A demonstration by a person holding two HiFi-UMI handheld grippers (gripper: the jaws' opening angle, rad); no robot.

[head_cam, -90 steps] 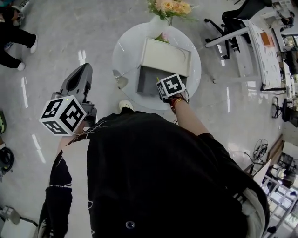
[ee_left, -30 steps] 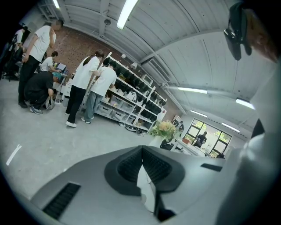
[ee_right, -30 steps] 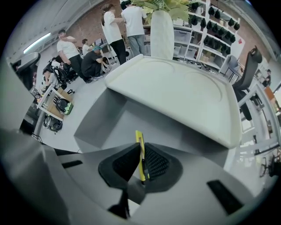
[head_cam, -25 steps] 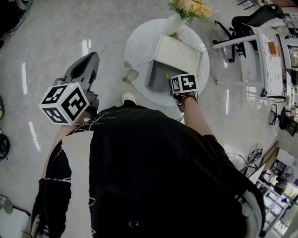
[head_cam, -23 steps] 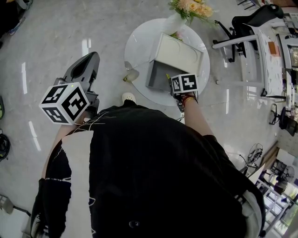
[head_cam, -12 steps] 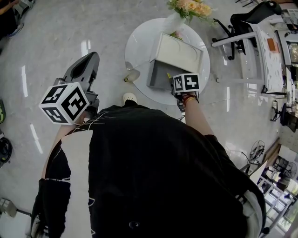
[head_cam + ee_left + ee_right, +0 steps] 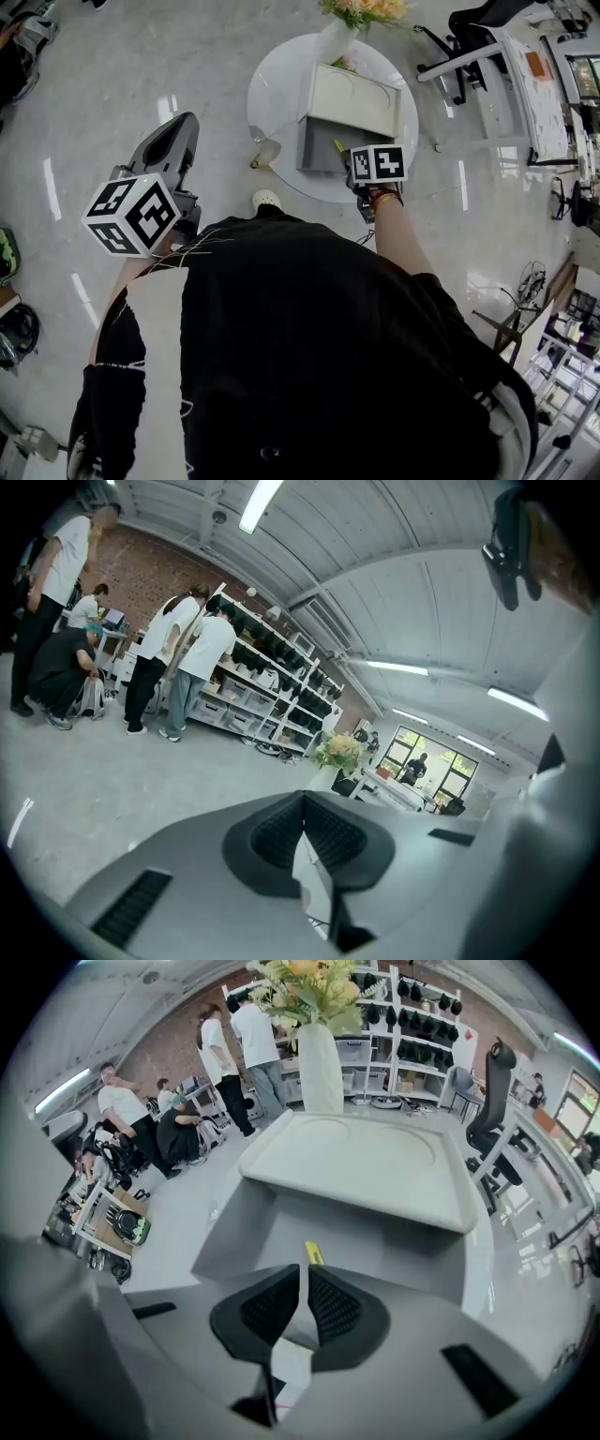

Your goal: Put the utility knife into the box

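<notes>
With our right gripper point(image 7: 305, 1274) clamping the utility knife point(image 7: 314, 1253) at the open box point(image 7: 239, 1227), only the release remains, we judge; left gripper point(image 7: 303, 803) closed, empty.

No word, brand, number or sign can be read in any view. The marker cube point(image 7: 131, 214) on the left gripper point(image 7: 303, 803) and the marker cube point(image 7: 379, 163) on the right gripper point(image 7: 306, 1279) carry only black-and-white square patterns, not letters or digits. The yellow end of the utility knife point(image 7: 313, 1252), just past the right jaws, shows no legible print.
</notes>
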